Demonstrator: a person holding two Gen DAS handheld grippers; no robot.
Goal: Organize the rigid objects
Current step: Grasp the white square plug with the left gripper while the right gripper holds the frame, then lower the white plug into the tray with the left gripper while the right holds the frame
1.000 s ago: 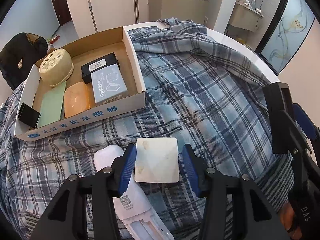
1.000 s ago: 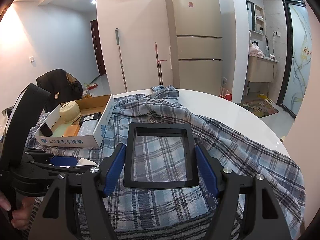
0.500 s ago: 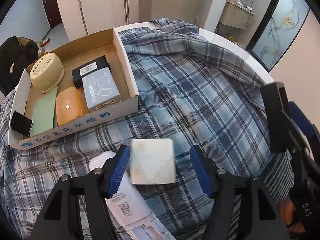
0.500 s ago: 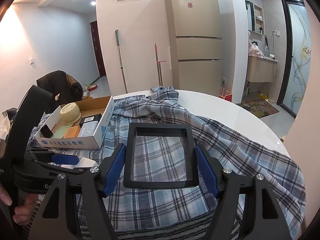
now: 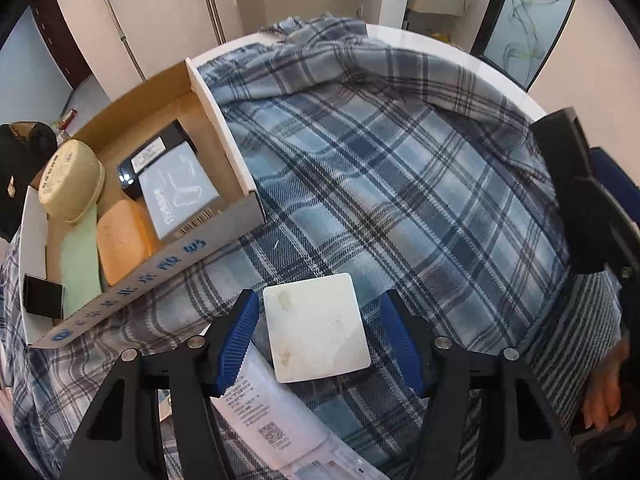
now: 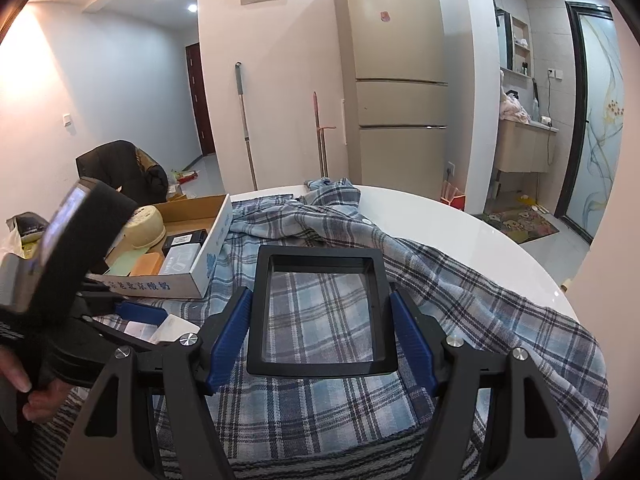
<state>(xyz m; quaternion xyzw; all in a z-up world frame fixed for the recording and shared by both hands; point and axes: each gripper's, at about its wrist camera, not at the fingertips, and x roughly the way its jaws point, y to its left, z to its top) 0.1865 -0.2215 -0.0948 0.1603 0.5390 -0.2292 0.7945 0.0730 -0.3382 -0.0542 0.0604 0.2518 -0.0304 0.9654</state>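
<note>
While the left tongs point(image 5: 320, 336) are pointed steeply down at the counter, their blue pads are seen standing apart on either side of a white square tile point(image 5: 316, 328) — a gap shows on both sides, so nothing is gripped. The tile is laid flat on the plaid cloth point(image 5: 400, 184), with one edge resting over a white printed package point(image 5: 264, 412) that lies beneath the left pad. The right tongs point(image 6: 320, 336) are closed on a black square frame point(image 6: 322, 312), whose two side bars are pressed by the blue pads; the frame is held tilted above the cloth, and the plaid is seen through its opening.

Beyond the left tongs, an open cardboard box point(image 5: 224, 92) is set on the cloth. Inside it are seen a cream round container point(image 5: 70, 180), a black box with a white label point(image 5: 156, 152), a grey-blue box point(image 5: 180, 196) lying partly over the black one, an orange soap-like block point(image 5: 120, 240), a pale green flat piece point(image 5: 80, 264) and a small black item point(image 5: 42, 296) in the near corner.

The round white counter point(image 6: 460, 232) is left bare at its far edge, where the cloth ends. A bare hand point(image 5: 604, 392) is glimpsed at the right tongs' handle — fingers only. A tall fridge point(image 6: 396, 72) is seen against the far wall.
</note>
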